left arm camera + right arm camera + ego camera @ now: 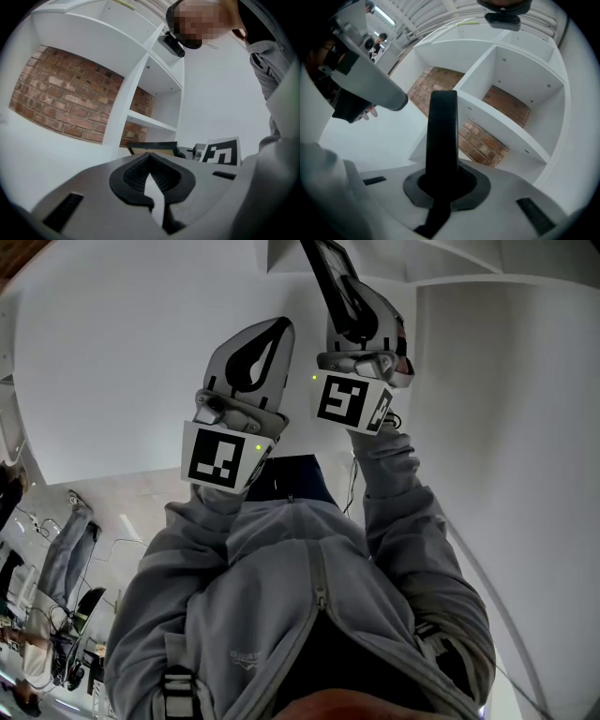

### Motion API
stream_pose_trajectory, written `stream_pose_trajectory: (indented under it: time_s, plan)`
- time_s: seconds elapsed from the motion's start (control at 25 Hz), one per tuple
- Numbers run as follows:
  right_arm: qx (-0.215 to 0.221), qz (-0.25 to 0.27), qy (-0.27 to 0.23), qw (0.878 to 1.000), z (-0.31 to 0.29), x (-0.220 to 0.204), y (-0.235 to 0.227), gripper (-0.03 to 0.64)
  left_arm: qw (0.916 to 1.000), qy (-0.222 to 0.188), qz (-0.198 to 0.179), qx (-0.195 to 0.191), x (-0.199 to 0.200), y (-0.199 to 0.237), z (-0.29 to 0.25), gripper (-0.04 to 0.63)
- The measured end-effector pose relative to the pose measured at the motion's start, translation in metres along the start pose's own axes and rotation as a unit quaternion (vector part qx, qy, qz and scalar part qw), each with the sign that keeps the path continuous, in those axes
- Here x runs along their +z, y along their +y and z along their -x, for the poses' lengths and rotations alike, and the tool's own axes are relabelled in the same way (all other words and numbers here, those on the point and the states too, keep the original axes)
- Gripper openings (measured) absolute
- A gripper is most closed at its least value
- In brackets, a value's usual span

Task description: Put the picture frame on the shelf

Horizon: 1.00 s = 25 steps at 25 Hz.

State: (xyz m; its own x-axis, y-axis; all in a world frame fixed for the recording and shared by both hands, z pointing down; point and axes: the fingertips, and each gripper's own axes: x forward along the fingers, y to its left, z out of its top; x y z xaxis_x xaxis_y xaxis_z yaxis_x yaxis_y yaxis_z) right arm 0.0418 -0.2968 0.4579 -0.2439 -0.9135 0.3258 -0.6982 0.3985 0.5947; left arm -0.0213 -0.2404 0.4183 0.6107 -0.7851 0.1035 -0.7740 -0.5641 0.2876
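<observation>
Your right gripper is clamped on the picture frame. In the right gripper view the black frame sits edge-on between the two jaws. It is pinched near its lower end and rises as a narrow dark bar well past the tips. In the head view the same frame sticks up and away from your right gripper, leaning toward the left of the picture and running off its top edge.

The frame is in the air, in your grip and not on any board of the shelf. The white shelf fills the background behind it, its open compartments backed by a red brick wall. The views don't show how near the frame's far end is to the boards.

Your left gripper is closed on nothing. Its ribbed pads meet at the tips, with only a sliver of white showing through lower down. In the head view your left gripper sits just beside the right one, slightly lower in the picture.

From the left gripper view, the frame appears just past the jaw tips as a dark border around a tan panel. It lies beside the right gripper's marker cube, in front of the shelf.
</observation>
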Motion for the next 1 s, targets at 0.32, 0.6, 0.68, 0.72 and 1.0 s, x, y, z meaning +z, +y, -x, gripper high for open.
stream_pose_trajectory:
  time_s: [0.32, 0.6, 0.68, 0.72, 1.0]
  plan:
    - [0.016, 0.098, 0.042, 0.994, -0.020, -0.029, -0.015, 0.032, 0.9998, 0.021, -0.002, -0.003, -0.005, -0.018, -0.026, 0.008]
    - [0.035, 0.157, 0.072, 0.984, -0.034, -0.049, -0.002, 0.032, 0.9999, 0.009, 0.014, 0.005, -0.013, -0.020, -0.035, 0.006]
    - [0.045, 0.179, 0.079, 0.980, -0.046, -0.048, 0.014, 0.033, 0.9997, 0.013, 0.021, 0.007, -0.019, -0.004, -0.032, 0.008]
    - [0.051, 0.190, 0.082, 0.977, -0.051, -0.046, 0.020, 0.033, 0.9996, 0.014, 0.025, 0.008, -0.020, 0.002, -0.031, 0.008]
    - [0.071, 0.235, 0.097, 0.965, -0.066, -0.040, 0.032, 0.035, 0.9991, 0.023, 0.031, 0.014, -0.022, 0.015, -0.029, 0.006]
